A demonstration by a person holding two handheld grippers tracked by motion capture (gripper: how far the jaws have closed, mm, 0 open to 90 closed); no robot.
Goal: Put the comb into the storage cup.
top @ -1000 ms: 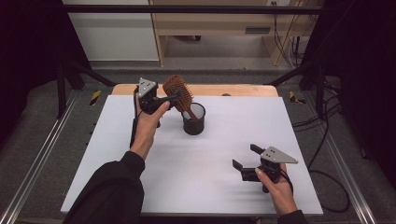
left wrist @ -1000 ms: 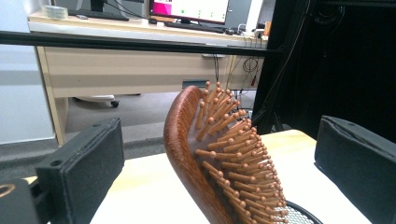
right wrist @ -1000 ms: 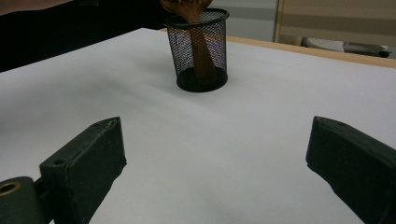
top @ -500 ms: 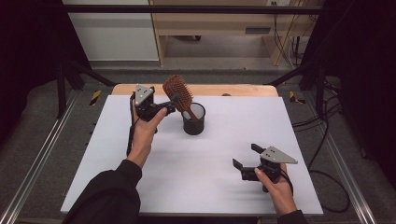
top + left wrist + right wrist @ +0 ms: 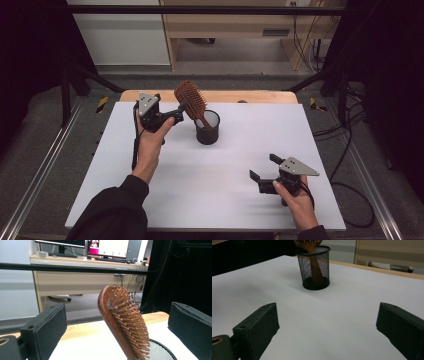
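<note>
Table white, desk beyond.

Hairbrush head cut off by top edge in right gripper view; handle blurred behind mesh cup. Left gripper view: cup cropped at bottom edge.

Glossy wooden hairbrush; black wire-mesh cup.

Wooden hairbrush tilted in mesh cup
</note>
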